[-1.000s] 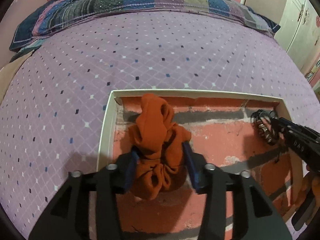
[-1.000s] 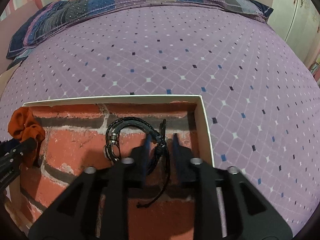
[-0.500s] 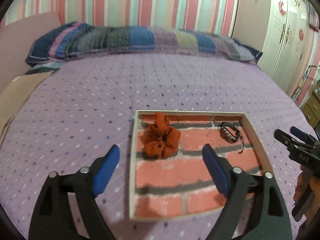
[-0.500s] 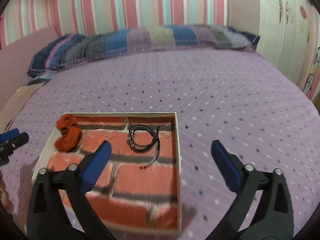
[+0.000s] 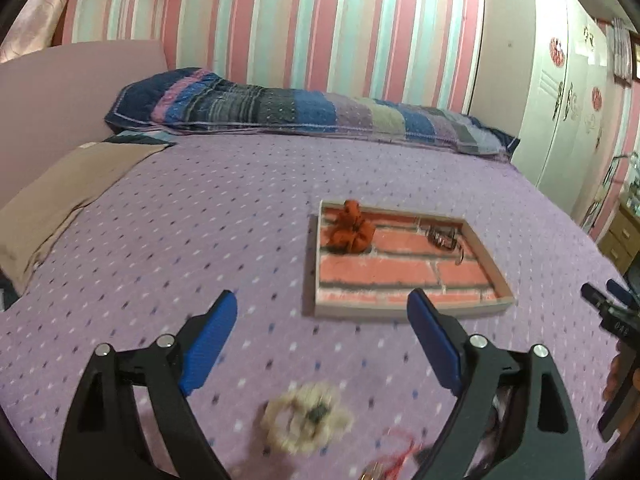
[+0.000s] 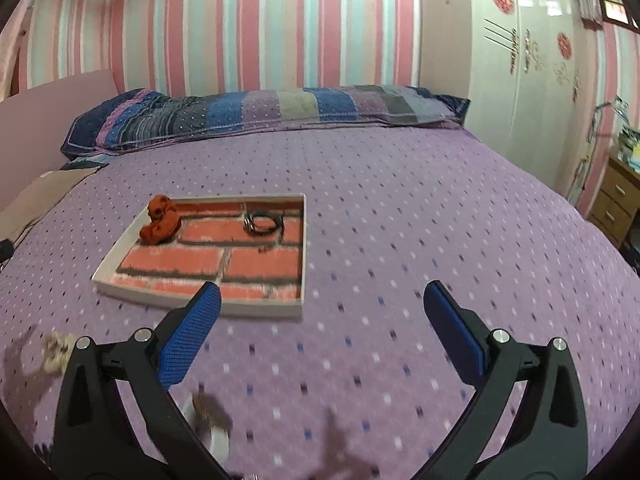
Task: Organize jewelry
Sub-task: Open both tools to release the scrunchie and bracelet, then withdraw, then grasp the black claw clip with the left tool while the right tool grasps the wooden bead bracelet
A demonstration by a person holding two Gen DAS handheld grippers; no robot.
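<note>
Nearest the left gripper point(image 5: 322, 312): jaws wide apart, nothing between them. They have just been opening further. Below and between them a cream fluffy scrunchie point(image 5: 306, 418) lies on the purple bedspread point(image 5: 200, 216), blurred. Something red and stringy point(image 5: 402, 450) sits at the bottom edge just right of it; too smeared to identify.

Right gripper point(image 6: 322, 304): jaws spread fully, empty, over bare bedspread. A small pale item point(image 6: 212, 420) lies by its left finger, blurred, cannot tell what. The cream scrunchie shows again at far left of the right wrist view.

Mid-distance: a shallow tray point(image 5: 404, 314) with white rim and brick-pattern floor rests flat on the bed. Inside, an orange scrunchie point(image 5: 350, 232) lies at the far left corner, bunched up. A dark bracelet point(image 5: 442, 238) lies toward the far right corner, well apart from the scrunchie. Both rest on the tray floor, clear of either gripper.

Right edge of the left wrist view: tip of the right gripper and part of a hand point(image 5: 618, 376).

Far: a long patchwork pillow point(image 5: 304, 110) across the head of the bed, a tan cloth point(image 5: 60, 192) at left, striped pink wall point(image 5: 320, 40), white wardrobe point(image 5: 560, 100) at right.
</note>
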